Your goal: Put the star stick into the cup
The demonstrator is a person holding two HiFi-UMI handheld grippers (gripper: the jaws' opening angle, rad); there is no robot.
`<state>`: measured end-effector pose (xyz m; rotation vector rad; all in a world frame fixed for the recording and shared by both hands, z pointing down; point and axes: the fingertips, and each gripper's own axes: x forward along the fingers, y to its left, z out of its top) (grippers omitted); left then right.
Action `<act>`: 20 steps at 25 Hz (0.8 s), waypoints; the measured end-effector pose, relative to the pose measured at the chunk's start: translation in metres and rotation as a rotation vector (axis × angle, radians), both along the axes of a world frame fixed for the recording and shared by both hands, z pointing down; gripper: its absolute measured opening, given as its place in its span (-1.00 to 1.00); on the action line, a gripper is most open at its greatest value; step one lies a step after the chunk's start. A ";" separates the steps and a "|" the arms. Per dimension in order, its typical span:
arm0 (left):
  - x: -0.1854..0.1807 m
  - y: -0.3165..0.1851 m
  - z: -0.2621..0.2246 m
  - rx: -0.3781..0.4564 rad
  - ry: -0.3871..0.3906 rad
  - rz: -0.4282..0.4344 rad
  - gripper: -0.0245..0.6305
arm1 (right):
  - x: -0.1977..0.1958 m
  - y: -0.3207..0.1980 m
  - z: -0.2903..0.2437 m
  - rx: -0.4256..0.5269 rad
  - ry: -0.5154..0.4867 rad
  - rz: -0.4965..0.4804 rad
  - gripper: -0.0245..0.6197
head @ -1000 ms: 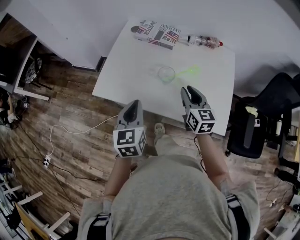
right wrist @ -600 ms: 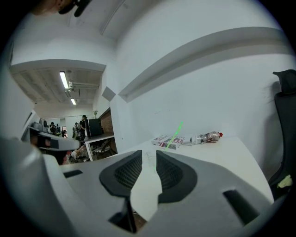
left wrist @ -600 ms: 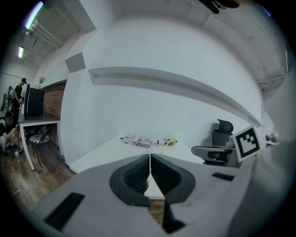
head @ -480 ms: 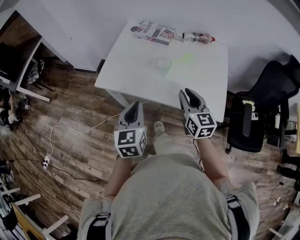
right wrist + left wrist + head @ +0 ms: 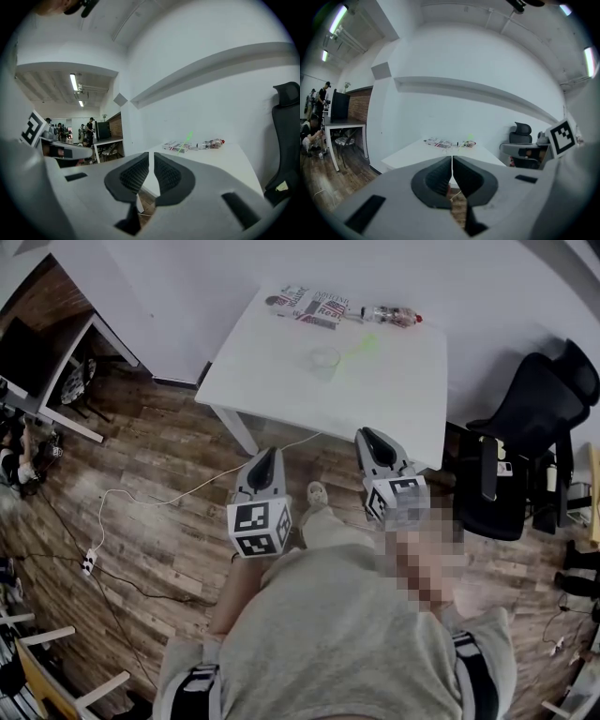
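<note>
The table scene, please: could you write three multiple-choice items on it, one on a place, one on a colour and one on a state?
1. Where on the table does the bottle lie? A at the near edge; B at the far edge; C in the middle.
2. What colour is the star stick? A red; B green; C blue.
3. How do the left gripper's jaws stand? A wide apart; B closed on the bottle; C together, empty.

Answers: B, it lies beside the magazines at the far side; B, it shows bright green; C, the left gripper view shows them meeting with nothing between.
</note>
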<state>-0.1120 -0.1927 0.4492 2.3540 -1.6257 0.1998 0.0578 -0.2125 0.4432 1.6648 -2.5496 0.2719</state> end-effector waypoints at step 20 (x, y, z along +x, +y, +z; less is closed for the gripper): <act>-0.004 0.033 -0.008 0.026 0.000 -0.001 -0.90 | -0.014 0.040 -0.024 0.059 -0.008 -0.017 -0.93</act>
